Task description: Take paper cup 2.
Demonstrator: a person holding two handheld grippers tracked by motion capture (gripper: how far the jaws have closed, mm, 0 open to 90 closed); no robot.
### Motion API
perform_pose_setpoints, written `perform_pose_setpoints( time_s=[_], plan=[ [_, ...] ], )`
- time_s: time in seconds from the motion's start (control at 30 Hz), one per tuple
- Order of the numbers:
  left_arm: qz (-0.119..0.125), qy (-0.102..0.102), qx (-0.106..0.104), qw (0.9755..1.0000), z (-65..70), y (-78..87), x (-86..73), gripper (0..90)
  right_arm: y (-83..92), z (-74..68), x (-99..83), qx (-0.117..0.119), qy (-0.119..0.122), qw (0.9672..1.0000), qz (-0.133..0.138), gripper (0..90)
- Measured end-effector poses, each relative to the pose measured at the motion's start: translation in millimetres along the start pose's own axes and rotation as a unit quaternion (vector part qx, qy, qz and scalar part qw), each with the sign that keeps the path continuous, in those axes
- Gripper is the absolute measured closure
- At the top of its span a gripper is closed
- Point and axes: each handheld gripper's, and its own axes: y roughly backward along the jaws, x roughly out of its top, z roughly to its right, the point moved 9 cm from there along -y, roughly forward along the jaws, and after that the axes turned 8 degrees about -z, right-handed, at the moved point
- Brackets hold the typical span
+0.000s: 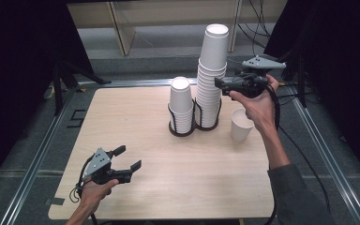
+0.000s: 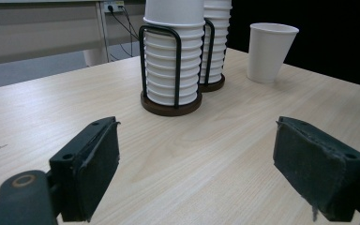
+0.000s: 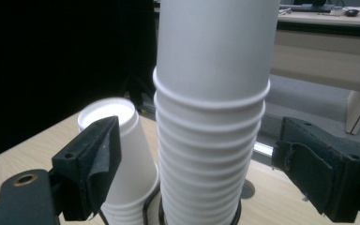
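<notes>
White paper cups fill two black wire racks near the far side of the wooden worktop (image 1: 136, 140). The tall stack (image 1: 212, 77) stands on the right and the short stack (image 1: 181, 105) sits just beside it on the left. One loose cup (image 1: 241, 124) stands alone on the worktop, to the right of the racks. The right tongs (image 1: 218, 84) are held up beside the tall stack, about halfway up it. Its jaws are wide, one on each side of the stack, not pressing it. The left tongs (image 1: 126, 159) hang low over the near left part of the worktop, well apart from the cups, wide and holding nothing.
</notes>
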Motion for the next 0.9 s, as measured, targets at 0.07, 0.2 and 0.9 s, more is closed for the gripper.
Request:
perform_pose_setpoints(
  time_s=[0.07,0.2,0.9],
  plan=[
    [-0.001,0.000,0.001,1.0000,-0.1,0.2,-0.2,14.6,-2.0,0.4,7.8,0.001,0.000,1.0000,0.002,15.4],
    [-0.002,-0.001,0.000,1.0000,-0.1,0.3,-0.2,14.6,-7.5,0.9,20.8,-0.001,0.002,1.0000,0.002,15.4],
    [0.000,-0.001,-0.004,1.0000,-0.3,0.2,0.2,14.6,-35.0,8.1,57.8,-0.009,-0.001,0.9999,0.011,14.7]
  ],
)
